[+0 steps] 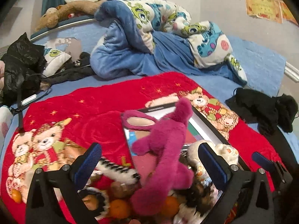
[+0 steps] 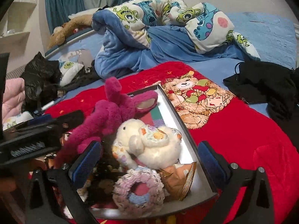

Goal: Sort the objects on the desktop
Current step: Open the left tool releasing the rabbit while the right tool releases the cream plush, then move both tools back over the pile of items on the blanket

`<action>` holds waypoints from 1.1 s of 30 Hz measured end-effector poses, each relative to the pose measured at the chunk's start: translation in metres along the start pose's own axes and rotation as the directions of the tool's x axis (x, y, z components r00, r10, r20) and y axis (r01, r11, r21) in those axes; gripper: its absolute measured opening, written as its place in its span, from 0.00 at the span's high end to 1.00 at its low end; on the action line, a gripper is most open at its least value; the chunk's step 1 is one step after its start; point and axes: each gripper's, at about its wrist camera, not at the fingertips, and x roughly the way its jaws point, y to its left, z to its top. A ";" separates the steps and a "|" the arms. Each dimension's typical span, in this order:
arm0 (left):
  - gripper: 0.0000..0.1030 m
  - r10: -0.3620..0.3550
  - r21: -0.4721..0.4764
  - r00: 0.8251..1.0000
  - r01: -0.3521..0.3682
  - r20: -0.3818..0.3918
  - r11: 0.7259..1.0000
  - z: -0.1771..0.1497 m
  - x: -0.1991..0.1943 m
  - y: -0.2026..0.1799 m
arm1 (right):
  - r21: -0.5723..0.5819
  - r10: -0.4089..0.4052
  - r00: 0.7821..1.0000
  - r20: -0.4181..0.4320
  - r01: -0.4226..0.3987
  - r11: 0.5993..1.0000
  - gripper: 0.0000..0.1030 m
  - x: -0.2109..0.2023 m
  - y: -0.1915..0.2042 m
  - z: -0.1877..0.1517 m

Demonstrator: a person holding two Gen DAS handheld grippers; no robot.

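Left gripper (image 1: 149,163) jaws wide, magenta plush (image 1: 166,155) between; right gripper (image 2: 149,160) jaws wide, empty, over box (image 2: 184,130).

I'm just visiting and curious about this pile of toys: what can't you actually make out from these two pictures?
- Box floor: both views, mostly covered by toys.
- Magenta plush face: hidden in both views; motion-blurred in the left wrist view.
- Dark items beside the crocheted ring: right wrist view, shadowed, unidentifiable.
- Oranges: left wrist view, partly hidden by plush, count unclear.
- Left gripper and right gripper: bases cut off by bottom edge.
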 end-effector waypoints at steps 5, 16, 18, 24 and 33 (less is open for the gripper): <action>0.00 0.070 -0.005 0.997 -0.070 0.042 0.998 -0.004 -0.048 0.042 | -0.008 0.026 0.999 0.039 -0.025 1.000 0.00 -0.019 0.018 0.003; 0.00 0.254 -0.118 0.965 -0.246 0.066 0.962 -0.055 -0.159 0.168 | -0.086 0.248 0.966 0.078 -0.241 0.967 0.00 -0.055 0.118 0.002; 0.00 0.277 -0.145 0.957 -0.264 0.082 0.954 -0.062 -0.171 0.187 | -0.114 0.267 0.961 0.070 -0.258 0.959 0.00 -0.055 0.138 -0.002; 0.00 0.365 -0.185 0.928 -0.346 0.077 0.920 -0.078 -0.182 0.231 | -0.108 0.307 0.951 0.037 -0.301 0.947 0.00 -0.042 0.176 -0.017; 0.00 0.349 -0.217 0.937 -0.342 -0.009 0.914 -0.105 -0.156 0.261 | -0.183 0.282 0.959 -0.034 -0.283 0.941 0.00 -0.031 0.223 -0.050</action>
